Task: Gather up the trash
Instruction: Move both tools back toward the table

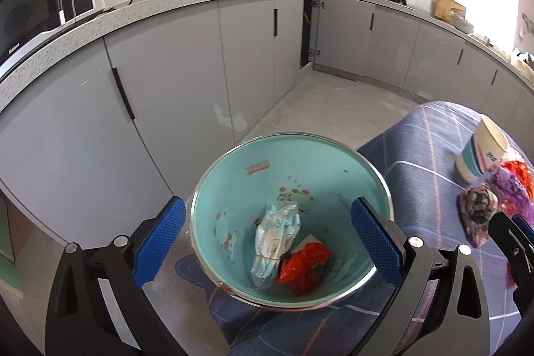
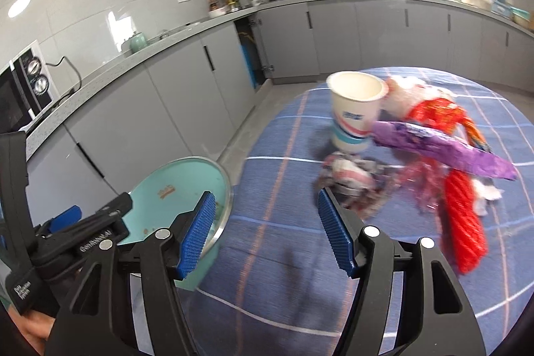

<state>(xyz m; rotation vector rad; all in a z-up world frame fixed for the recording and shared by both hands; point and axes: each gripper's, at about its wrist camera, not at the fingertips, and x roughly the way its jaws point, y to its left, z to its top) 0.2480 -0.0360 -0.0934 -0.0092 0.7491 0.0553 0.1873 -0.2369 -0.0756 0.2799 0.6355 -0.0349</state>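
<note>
Left wrist view: left gripper (image 1: 267, 242) angled down over teal bin (image 1: 333, 162) beside blue plaid tablecloth (image 1: 424, 155). Jaws spread at their widest, blue pads either side of the bin's mouth, gripping nothing. Inside the bin: pale blue crumpled wrapper (image 1: 275, 242) and red wrapper (image 1: 305, 266), touching each other. At right edge, paper cup (image 1: 484, 149) upright on the cloth, patterned crumpled scrap (image 1: 477, 206) near it, with tip of right gripper just below the scrap.

Right wrist view: right gripper (image 2: 263, 236) tilted down toward the tablecloth (image 2: 283, 155), picture blurred. Jaws partly open, empty, right pad just short of the crumpled scrap (image 2: 350, 175). Beyond it, the cup (image 2: 355, 109), purple wrapper (image 2: 440, 149), red mesh bag (image 2: 465, 222) and red packet (image 2: 434, 112) piled close together. Bin (image 2: 180, 175) at left off the table edge, left gripper's body (image 2: 83, 236) before it.
</note>
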